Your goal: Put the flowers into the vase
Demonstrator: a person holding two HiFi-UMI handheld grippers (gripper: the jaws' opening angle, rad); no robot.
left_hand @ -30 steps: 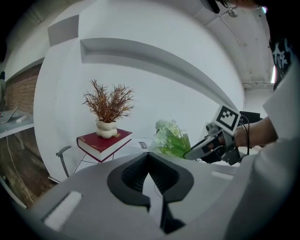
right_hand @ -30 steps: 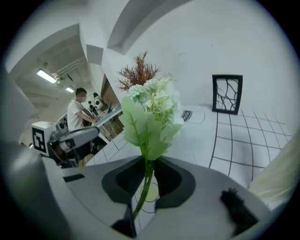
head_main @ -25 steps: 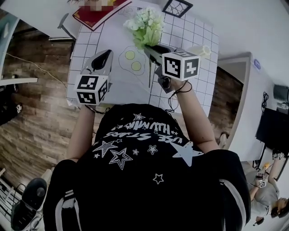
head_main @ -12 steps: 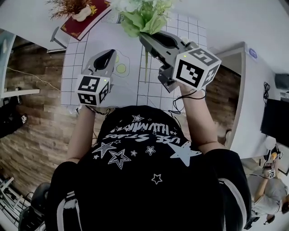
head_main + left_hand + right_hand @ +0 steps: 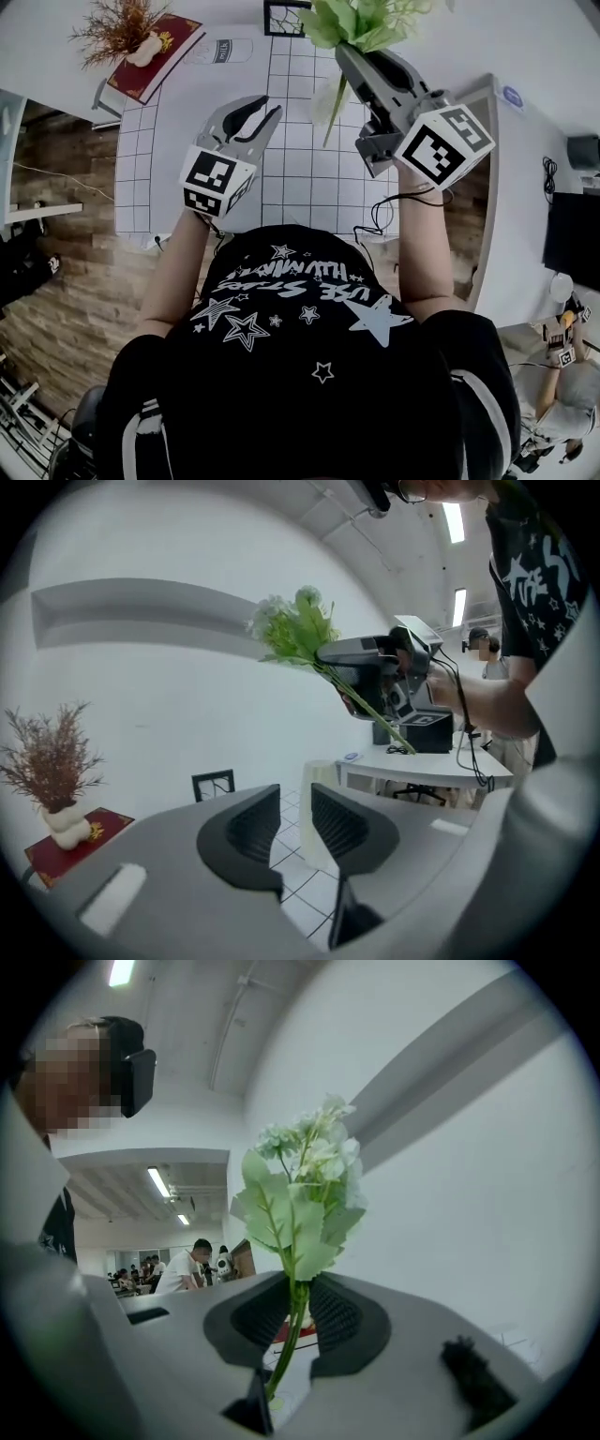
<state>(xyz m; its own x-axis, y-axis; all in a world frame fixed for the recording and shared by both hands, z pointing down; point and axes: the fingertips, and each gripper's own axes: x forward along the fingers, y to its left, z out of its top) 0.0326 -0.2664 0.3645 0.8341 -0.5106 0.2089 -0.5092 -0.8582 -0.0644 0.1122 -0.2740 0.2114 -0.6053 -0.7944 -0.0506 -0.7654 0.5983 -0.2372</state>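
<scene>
White gridded table fills the upper middle of the head view. The flowers sit at its top edge, higher in the frame than a second ago, their stem pinched in the right gripper, whose jaws are nearly closed on it. Left of centre, the left gripper has just been opening its jaws slightly and grips nothing; a pale cylinder, probably the vase, stands on the table beyond their gap.
</scene>
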